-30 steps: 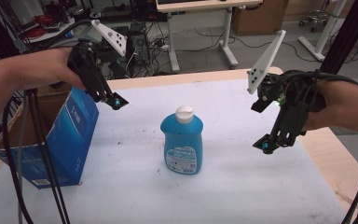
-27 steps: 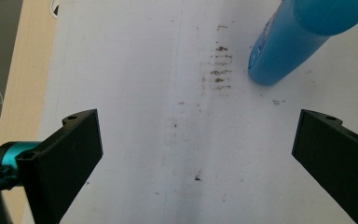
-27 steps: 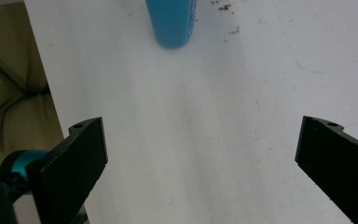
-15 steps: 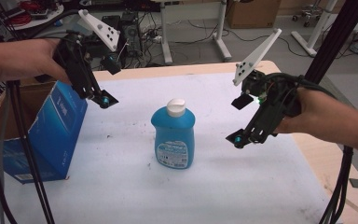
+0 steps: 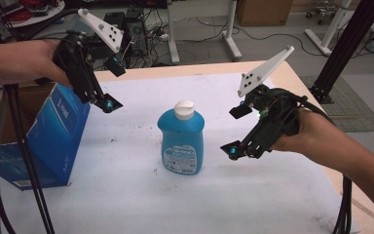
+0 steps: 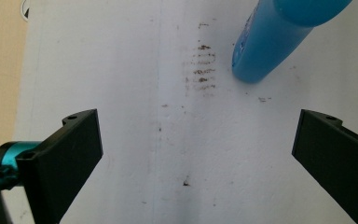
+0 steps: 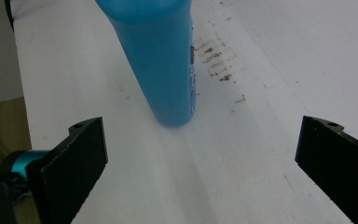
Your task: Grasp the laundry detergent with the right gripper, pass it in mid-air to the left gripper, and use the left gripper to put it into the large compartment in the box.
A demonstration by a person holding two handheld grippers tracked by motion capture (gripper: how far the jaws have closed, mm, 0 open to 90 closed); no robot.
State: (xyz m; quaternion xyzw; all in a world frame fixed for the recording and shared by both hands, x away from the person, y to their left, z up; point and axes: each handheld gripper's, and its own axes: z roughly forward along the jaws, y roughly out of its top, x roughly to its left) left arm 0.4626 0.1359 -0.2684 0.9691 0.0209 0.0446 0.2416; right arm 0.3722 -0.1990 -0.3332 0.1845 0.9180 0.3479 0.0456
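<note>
White-covered bench (image 5: 272,195) amid workshop clutter, blue bottle (image 5: 181,139) upright near its middle. Right hand-held gripper (image 5: 238,131) just beside the bottle, jaws spread, empty; left hand-held gripper (image 5: 109,85) raised, well apart, equally released, above a blue carton (image 5: 53,136). Probably an approach before grasping; next, closing in around the bottle's body. Brown smudges (image 7: 216,60) on the sheet plain from the right gripper view.
</note>
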